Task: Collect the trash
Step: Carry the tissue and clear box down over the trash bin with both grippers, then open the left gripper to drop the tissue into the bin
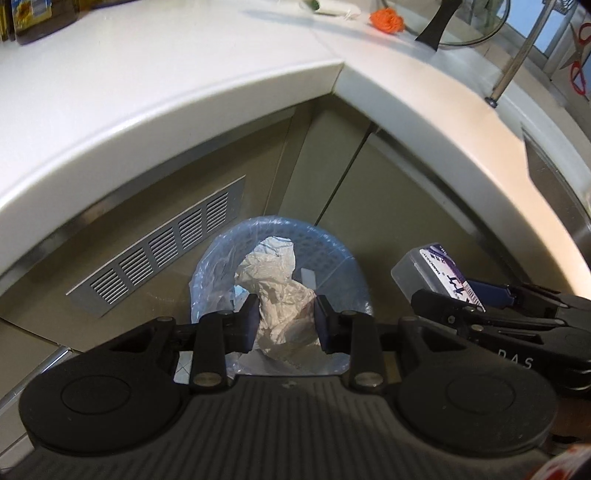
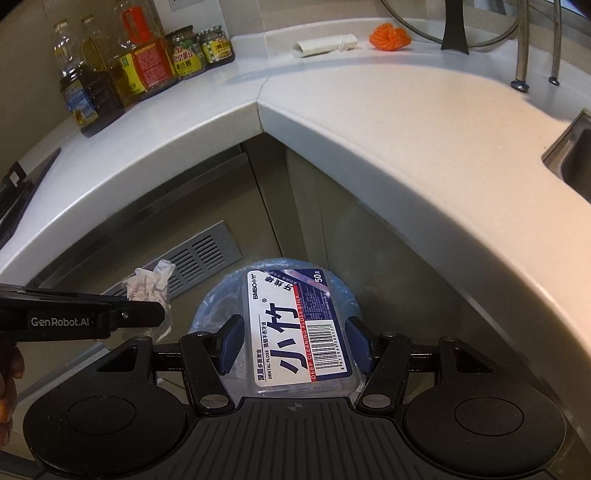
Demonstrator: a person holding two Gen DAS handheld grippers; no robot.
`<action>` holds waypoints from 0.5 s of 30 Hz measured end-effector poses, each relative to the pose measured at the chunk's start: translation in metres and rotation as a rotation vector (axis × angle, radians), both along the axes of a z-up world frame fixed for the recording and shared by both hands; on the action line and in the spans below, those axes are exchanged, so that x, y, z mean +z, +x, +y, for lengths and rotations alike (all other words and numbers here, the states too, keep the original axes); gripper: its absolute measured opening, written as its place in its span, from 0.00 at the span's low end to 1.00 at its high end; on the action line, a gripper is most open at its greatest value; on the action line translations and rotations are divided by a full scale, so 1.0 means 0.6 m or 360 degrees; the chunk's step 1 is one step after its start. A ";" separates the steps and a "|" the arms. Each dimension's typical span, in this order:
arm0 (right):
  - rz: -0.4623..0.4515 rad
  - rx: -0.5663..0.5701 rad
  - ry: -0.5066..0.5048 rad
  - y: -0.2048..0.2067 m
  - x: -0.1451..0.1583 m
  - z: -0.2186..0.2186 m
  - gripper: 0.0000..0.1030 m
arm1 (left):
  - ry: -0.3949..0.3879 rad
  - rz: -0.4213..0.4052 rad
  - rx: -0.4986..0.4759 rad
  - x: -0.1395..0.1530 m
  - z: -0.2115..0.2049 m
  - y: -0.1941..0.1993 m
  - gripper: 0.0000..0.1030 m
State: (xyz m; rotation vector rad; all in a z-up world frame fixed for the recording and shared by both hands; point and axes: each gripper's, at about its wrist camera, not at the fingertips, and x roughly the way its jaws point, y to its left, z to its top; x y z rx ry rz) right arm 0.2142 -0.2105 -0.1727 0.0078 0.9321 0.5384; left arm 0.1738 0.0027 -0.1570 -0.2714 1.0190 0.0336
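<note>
Two grippers in view, both loaded, both over one bin.

Left gripper (image 1: 285, 325): jaws narrow, pads pressing on one crumpled tissue (image 1: 280, 291). In the right wrist view the same tissue (image 2: 149, 286) sticks out past the gripper tip, in front of the vent.

Right gripper (image 2: 293, 345): jaws about half open, clamped across one clear floss box (image 2: 291, 328), white label with barcode facing up. From the left wrist view the box (image 1: 432, 273) hangs to the right of the bin, gripped at its near end.

Bin (image 1: 325, 240): one blue mesh basket with a clear liner, standing on the floor in the inside corner of the cabinets. The tissue sits directly above its opening in the left wrist view; the box covers most of the opening in the right wrist view. Cannot tell what lies at the bottom.

Counter (image 2: 369, 122), L-shaped, white:
- 1 orange scrubber (image 2: 388, 36)
- 1 white roll (image 2: 325, 45)
- 3 bottles (image 2: 110, 70) plus 2 jars (image 2: 199, 50), left end
- 1 glass lid (image 1: 476, 26) with black handle
- 1 sink (image 2: 572, 155) edge at right

One vent (image 1: 159, 251) in the cabinet front left of the bin.

Part of a hand (image 2: 7, 387) at the left edge.
</note>
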 end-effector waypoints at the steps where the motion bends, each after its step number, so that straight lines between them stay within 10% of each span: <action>1: 0.0004 0.0001 -0.0008 0.002 -0.007 0.004 0.58 | -0.0002 0.0012 0.0007 -0.008 0.003 0.002 0.27; 15: 0.0009 0.0004 -0.0114 0.044 -0.122 0.030 0.58 | -0.0031 0.0119 0.0059 -0.133 0.018 0.049 0.27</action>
